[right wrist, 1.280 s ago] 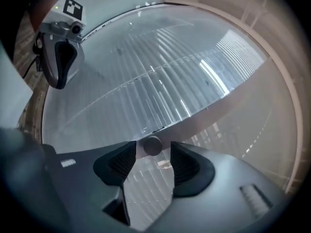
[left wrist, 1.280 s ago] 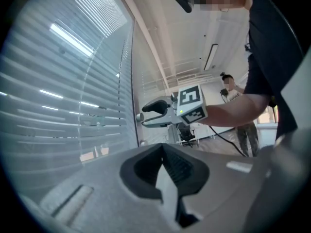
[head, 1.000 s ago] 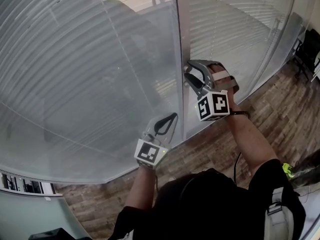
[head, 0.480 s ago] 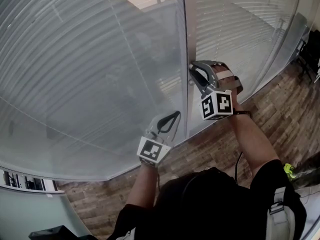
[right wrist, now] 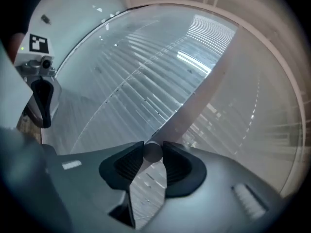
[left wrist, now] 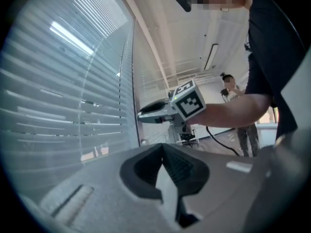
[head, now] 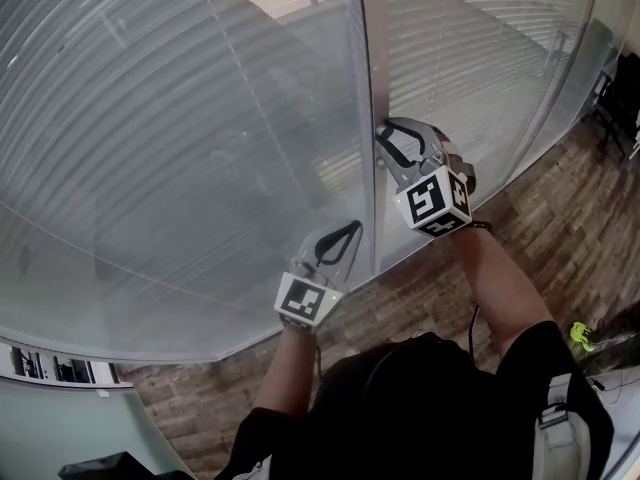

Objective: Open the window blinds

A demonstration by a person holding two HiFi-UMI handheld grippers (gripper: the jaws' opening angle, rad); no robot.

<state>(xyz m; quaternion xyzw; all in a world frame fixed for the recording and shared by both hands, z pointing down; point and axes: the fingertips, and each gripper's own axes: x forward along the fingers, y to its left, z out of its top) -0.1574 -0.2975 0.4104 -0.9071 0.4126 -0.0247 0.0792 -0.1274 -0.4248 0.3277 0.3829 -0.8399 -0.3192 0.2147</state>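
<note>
Fingers point(right wrist: 127, 166) of the right gripper point(right wrist: 153, 156) have just been closing. We see them clamped on a small round knob point(right wrist: 152, 150) on the pale mullion point(right wrist: 204, 96) between two glass panes. In the head view this grip falls just right of centre, and its marker cube point(head: 435, 200) is tilted toward the lower right.

We note the left gripper point(left wrist: 163, 148) with its fingers together and nothing between them. In the head view it sits at lower centre, below the right one, apart from the knob and near the left pane.

We log the window blinds point(head: 150, 138) across the left and upper parts of the frame, with thin horizontal slats behind the glass on both sides of the mullion. Paving shows through at top centre. Plank-pattern floor point(head: 560, 218) runs along the lower right.
</note>
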